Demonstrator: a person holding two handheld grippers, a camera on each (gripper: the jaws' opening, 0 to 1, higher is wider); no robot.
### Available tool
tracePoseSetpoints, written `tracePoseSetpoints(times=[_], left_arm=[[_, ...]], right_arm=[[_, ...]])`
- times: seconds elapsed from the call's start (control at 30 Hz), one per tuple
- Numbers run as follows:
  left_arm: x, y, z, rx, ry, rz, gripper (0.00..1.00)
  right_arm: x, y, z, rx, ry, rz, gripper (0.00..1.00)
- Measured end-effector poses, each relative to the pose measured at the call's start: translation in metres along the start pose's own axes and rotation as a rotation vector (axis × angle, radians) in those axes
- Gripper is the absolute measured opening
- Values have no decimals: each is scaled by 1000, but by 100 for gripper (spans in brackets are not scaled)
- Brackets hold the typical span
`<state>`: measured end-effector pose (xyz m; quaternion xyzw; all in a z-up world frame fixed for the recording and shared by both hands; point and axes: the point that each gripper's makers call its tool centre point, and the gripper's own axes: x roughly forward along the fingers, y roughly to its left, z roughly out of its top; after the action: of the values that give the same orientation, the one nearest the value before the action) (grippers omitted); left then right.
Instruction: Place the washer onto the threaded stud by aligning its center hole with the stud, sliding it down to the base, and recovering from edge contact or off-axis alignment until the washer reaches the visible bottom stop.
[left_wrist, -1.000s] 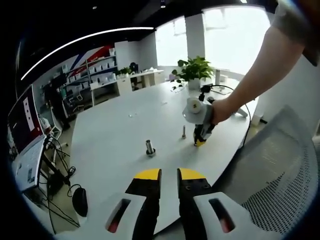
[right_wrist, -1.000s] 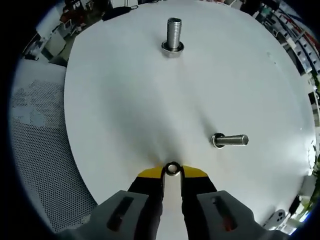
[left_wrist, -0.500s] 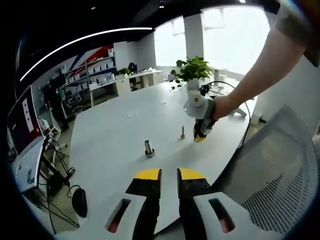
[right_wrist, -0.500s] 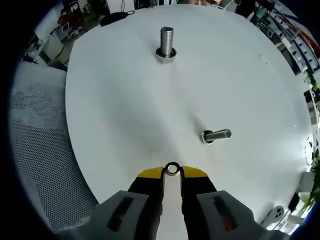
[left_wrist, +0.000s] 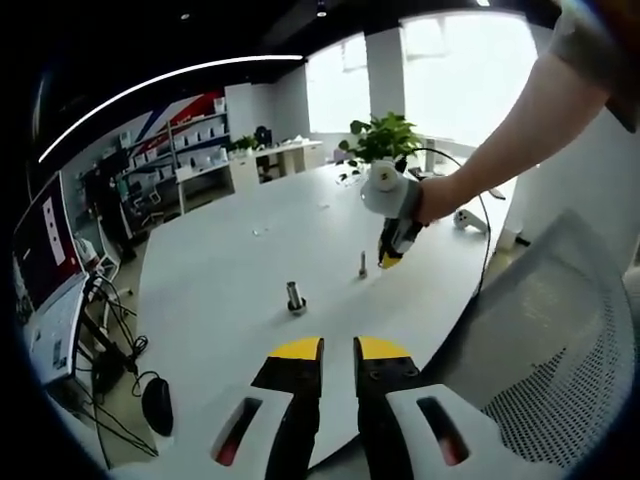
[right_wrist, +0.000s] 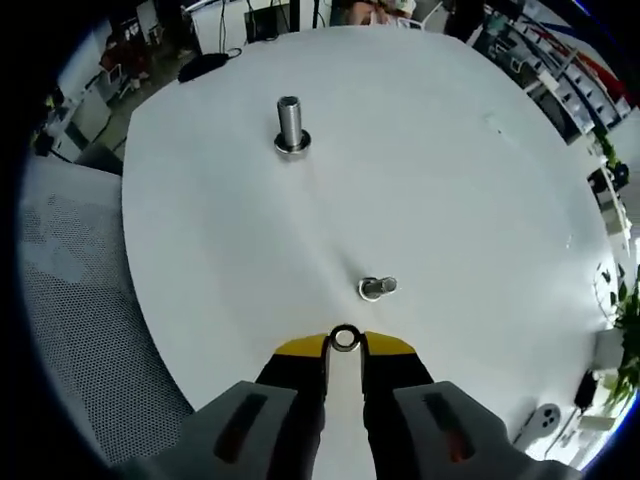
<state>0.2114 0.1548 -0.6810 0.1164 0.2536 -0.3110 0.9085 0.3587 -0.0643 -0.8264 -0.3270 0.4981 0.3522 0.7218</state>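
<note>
A small steel washer (right_wrist: 344, 338) sits pinched between the yellow tips of my right gripper (right_wrist: 344, 341), which is shut on it. Just ahead of it, a thin threaded stud (right_wrist: 377, 288) stands on the white table (right_wrist: 450, 180), seen almost end-on. A thicker threaded stud (right_wrist: 290, 125) stands farther off. In the left gripper view the right gripper (left_wrist: 390, 258) hovers above the table, slightly right of the thin stud (left_wrist: 362, 264) and near its top; the thick stud (left_wrist: 295, 297) is nearer. My left gripper (left_wrist: 338, 350) hangs back over the table's near edge, jaws close together, holding nothing.
A mesh office chair (left_wrist: 560, 330) stands right of the table (left_wrist: 230, 270). A potted plant (left_wrist: 382, 135) and cables sit at the far end. A monitor (left_wrist: 45, 240) and a mouse (left_wrist: 157, 405) lie at the left. A small white device (right_wrist: 545, 423) rests near the table edge.
The right gripper has risen with the washer and moved nearly over the thin stud, which now appears end-on just ahead of the washer. The left gripper has stayed put.
</note>
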Motion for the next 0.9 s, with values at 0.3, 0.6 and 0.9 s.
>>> tracePoseSetpoints(times=[0.3,0.6,0.9], left_arm=[[0,0,0,-7,-2,-3,10],[0,1,0,-14,-2,-1,10],[0,1,-1,-16,1,-1,9]], right_arm=[[-14,-16,17,3,-53,-45,14],[-11,-19,28,-1,-68,-42,14],[-6,-23,33,-29,-55,-51,14]])
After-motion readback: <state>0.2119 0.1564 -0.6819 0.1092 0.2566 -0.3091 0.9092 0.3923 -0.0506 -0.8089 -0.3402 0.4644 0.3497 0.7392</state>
